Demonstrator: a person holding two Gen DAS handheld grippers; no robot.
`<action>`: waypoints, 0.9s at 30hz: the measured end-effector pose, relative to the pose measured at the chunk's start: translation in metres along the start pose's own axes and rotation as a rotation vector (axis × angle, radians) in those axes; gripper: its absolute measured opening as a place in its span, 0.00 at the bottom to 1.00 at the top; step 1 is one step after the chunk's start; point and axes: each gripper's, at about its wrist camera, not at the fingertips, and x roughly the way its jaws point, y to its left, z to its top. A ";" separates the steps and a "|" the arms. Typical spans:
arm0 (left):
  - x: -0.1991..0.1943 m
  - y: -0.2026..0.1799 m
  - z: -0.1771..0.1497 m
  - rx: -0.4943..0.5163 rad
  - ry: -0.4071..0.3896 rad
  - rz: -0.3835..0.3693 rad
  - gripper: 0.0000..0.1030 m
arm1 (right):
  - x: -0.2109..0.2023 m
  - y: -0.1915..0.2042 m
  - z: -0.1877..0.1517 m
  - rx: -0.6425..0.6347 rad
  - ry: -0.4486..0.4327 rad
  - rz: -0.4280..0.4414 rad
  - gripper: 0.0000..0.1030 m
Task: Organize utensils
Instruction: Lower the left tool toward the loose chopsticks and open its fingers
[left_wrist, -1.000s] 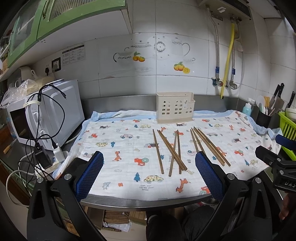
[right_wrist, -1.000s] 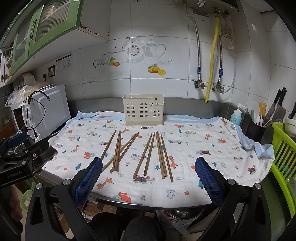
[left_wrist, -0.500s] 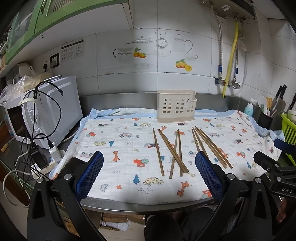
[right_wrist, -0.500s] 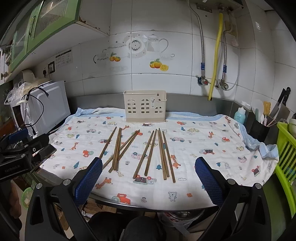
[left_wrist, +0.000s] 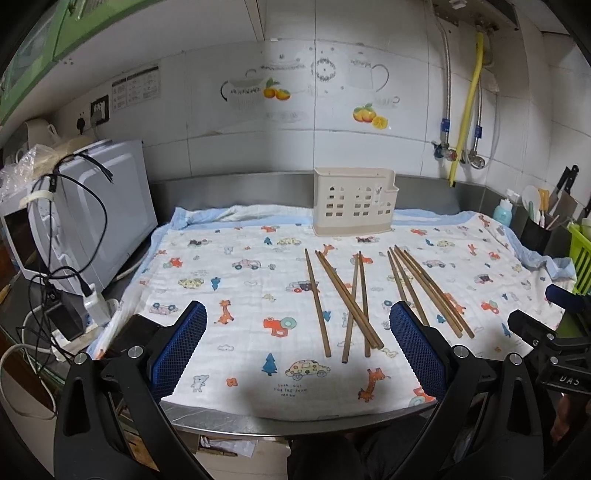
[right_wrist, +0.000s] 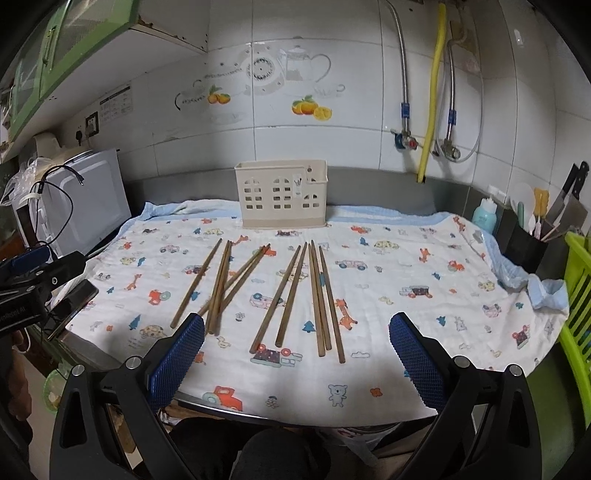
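Though both tongs (left_wrist: 297, 341) (right_wrist: 296, 341) apart w/ nothing between, holder (right_wrist: 282, 194) interior hidden, chopsticks (right_wrist: 291, 295) overlapping.

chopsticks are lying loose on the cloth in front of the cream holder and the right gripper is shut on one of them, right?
Not quite. The right gripper is open and holds nothing, as the right wrist view shows. The chopsticks do lie loose on the cloth in front of the cream holder.

Both wrist views facing shared cloth (left_wrist: 236, 288)
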 end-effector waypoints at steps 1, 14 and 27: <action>0.004 0.000 0.000 -0.001 0.008 -0.001 0.95 | 0.005 -0.001 -0.001 -0.003 0.008 -0.005 0.94; 0.067 0.004 -0.012 -0.011 0.115 0.004 0.93 | 0.055 -0.024 -0.009 0.023 0.084 0.006 0.93; 0.122 -0.008 -0.034 -0.009 0.260 -0.053 0.72 | 0.092 -0.051 -0.027 0.062 0.172 0.002 0.75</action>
